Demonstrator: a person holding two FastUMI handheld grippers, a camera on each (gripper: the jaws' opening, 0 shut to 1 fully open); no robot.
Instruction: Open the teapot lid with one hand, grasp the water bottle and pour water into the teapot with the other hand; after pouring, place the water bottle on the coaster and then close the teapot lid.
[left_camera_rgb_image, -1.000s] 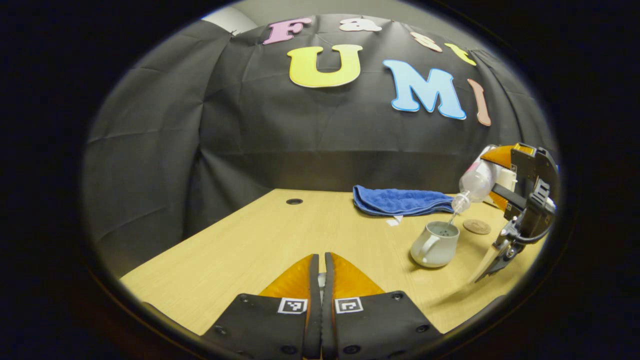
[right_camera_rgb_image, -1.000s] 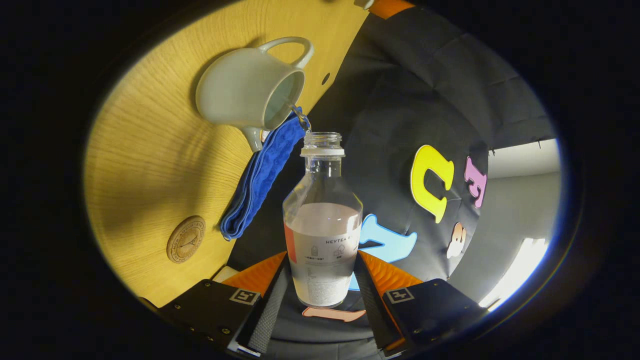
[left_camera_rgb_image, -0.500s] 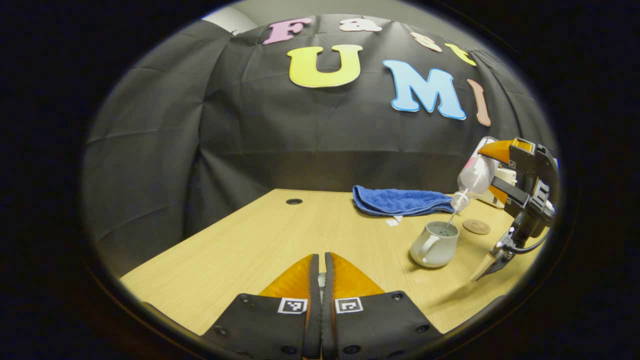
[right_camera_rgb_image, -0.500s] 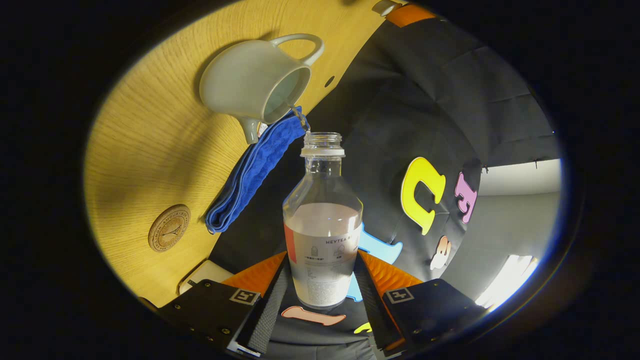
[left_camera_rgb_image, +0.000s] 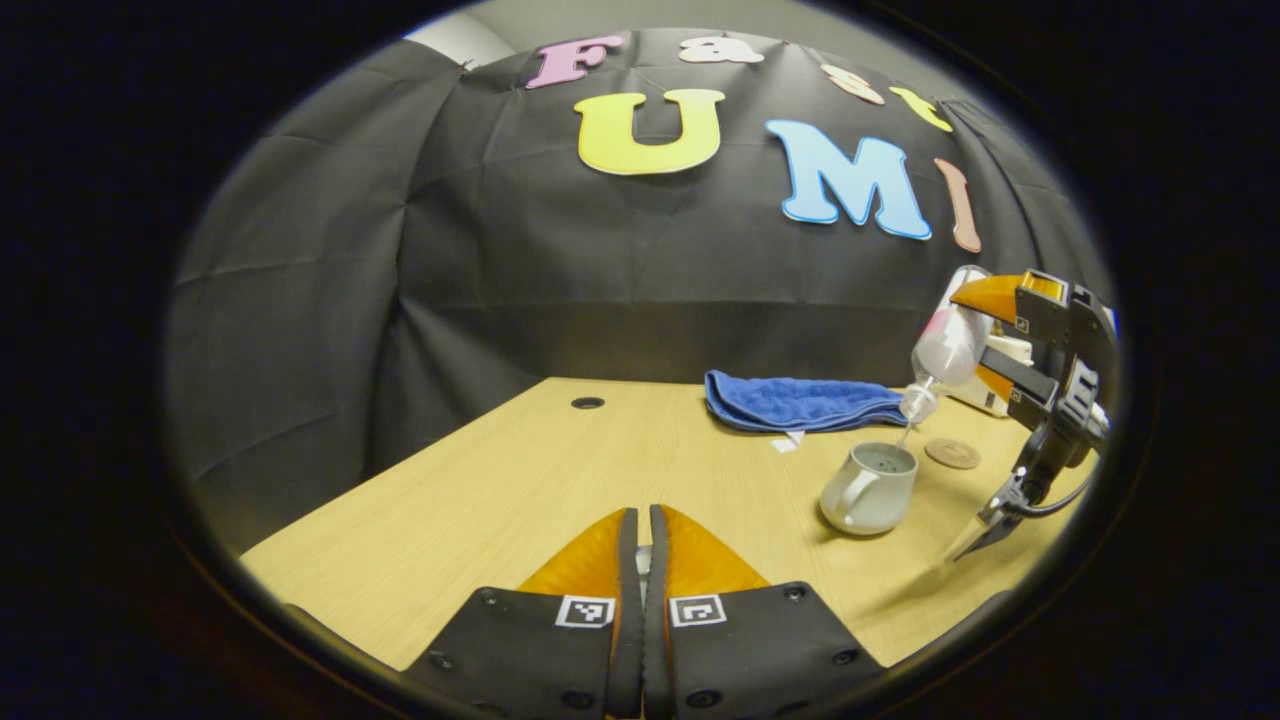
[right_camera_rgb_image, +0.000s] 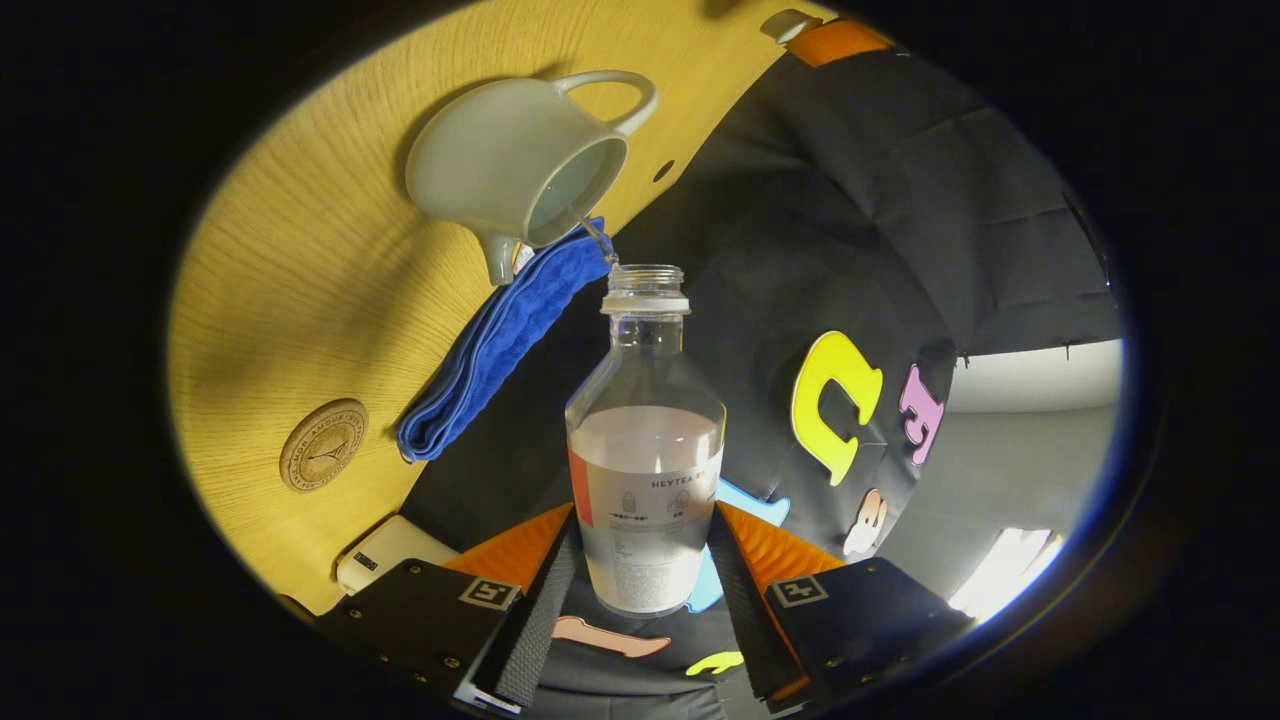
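1. Clear plastic water bottle (right_camera_rgb_image: 645, 440), partly full, is sitting clamped between both fingers of the right gripper (right_camera_rgb_image: 643, 590), tipped mouth-down above the pale ceramic teapot (left_camera_rgb_image: 869, 488); a thin stream is falling into the teapot's open top.
2. Left gripper (left_camera_rgb_image: 643, 560) is hovering well away from the teapot with its fingers pressed together; whether the lid is pinched between them, I cannot tell.
3. Progress, as judged: lid is off, pouring is under way. Remaining: righting the bottle, setting it on the round cork coaster (left_camera_rgb_image: 952, 453) just beside the teapot, then closing the lid.
4. Surface: light wood-grain table (left_camera_rgb_image: 560, 480), with a folded blue towel (left_camera_rgb_image: 800, 402) lying behind the teapot, near the coaster.
5. Room: black cloth wall standing behind the towel.
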